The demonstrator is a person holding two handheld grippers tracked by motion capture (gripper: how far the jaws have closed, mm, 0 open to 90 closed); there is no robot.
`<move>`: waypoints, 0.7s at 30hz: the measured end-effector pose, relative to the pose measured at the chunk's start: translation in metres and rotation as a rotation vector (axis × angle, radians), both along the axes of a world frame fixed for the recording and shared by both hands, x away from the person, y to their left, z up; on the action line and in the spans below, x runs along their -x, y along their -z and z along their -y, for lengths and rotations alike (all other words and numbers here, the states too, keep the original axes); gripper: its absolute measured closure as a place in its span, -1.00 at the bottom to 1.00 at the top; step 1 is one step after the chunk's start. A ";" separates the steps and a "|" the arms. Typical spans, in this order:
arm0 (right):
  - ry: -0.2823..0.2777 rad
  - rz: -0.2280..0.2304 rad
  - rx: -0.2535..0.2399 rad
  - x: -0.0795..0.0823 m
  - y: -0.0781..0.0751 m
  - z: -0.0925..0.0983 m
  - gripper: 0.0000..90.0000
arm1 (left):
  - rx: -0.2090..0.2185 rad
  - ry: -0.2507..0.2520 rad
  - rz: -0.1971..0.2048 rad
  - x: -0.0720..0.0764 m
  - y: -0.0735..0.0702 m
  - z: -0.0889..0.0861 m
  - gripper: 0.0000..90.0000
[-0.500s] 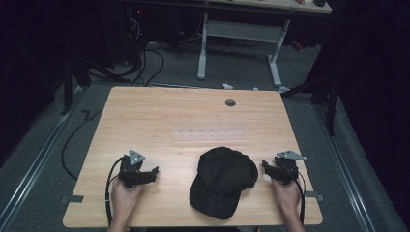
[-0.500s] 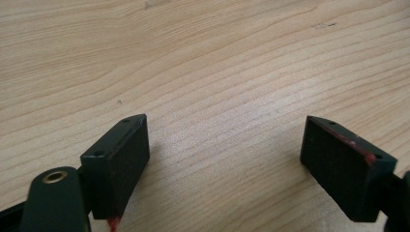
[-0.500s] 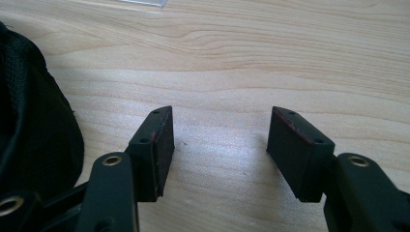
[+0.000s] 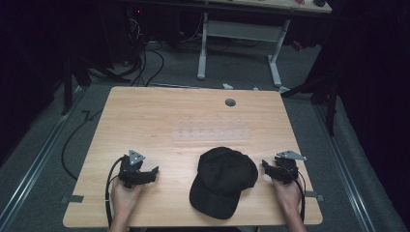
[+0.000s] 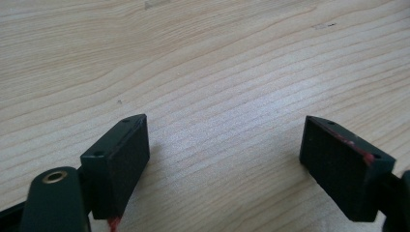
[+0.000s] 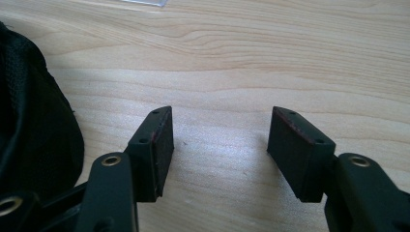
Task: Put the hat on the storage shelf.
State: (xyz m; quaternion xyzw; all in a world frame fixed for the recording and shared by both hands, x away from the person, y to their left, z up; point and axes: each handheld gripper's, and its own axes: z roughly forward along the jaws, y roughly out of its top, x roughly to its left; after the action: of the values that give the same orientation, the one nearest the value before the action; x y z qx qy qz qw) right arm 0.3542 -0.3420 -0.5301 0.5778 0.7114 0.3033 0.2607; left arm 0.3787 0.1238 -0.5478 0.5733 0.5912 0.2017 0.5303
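Jaws of both grippers, left [image 4: 153, 170] & right [image 4: 265, 164], gape empty over desk [image 4: 164, 111]; pre-grasp stage, next probably needs closing in on cap [image 4: 223, 181].

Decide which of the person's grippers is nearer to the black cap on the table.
The right. The right gripper sits just beside the black cap's right edge, jaws open and empty. The left gripper rests farther off on the cap's left, bare table between them.
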 end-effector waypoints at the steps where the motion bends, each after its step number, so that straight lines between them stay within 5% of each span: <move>1: -0.002 -0.002 0.001 0.000 0.000 0.000 -0.07 | 0.000 0.000 0.000 0.000 0.000 0.000 -0.59; 5: -0.018 -0.008 -0.030 0.002 -0.002 0.001 -0.05 | 0.000 -0.001 0.000 0.000 0.000 0.000 -0.58; 12: -0.058 0.070 -0.195 0.017 -0.025 0.006 -0.06 | 0.000 -0.003 0.001 0.000 0.000 0.000 -0.58; 21: -0.137 0.075 -0.241 0.025 -0.048 -0.012 -0.13 | 0.000 -0.005 0.001 0.000 0.000 0.000 -0.57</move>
State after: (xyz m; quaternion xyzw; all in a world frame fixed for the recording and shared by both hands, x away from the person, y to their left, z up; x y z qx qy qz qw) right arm 0.3292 -0.3296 -0.4819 0.5433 0.6973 0.4249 0.1947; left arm 0.3788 0.1240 -0.5477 0.5719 0.5922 0.2034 0.5300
